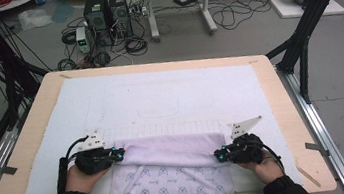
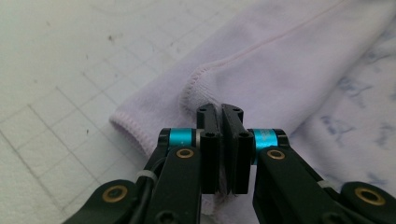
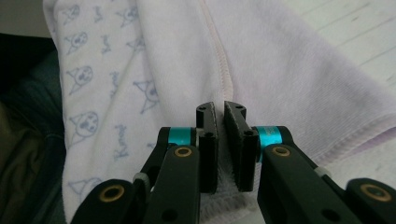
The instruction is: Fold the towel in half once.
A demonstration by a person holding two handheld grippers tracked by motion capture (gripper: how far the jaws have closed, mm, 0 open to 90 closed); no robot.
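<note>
At the near edge of the table, a pale lilac terry towel with a small blue cartoon print (image 1: 170,178) lies spread flat, its nearest part hanging over the table's front edge and its far portion folded back toward the person as a plain lilac band. The left gripper (image 1: 117,154) sits at the towel's left edge, held in the person's left hand (image 1: 82,177); in the left gripper view (image 2: 223,116) its jaws are clenched on the stitched hem at the fold's corner, with cloth pinched between the pads. The right gripper (image 1: 219,155) sits at the towel's right edge in the right hand (image 1: 265,165); the right gripper view (image 3: 220,114) shows its jaws grasping the towel's seamed edge, a thin layer of fabric caught between them. Under the towel lies a white gridded mat (image 1: 160,98) covering most of the light wooden tabletop (image 1: 283,112). Beyond the far edge, black computer towers (image 1: 105,10) and tangled cables stand on the grey floor.
</note>
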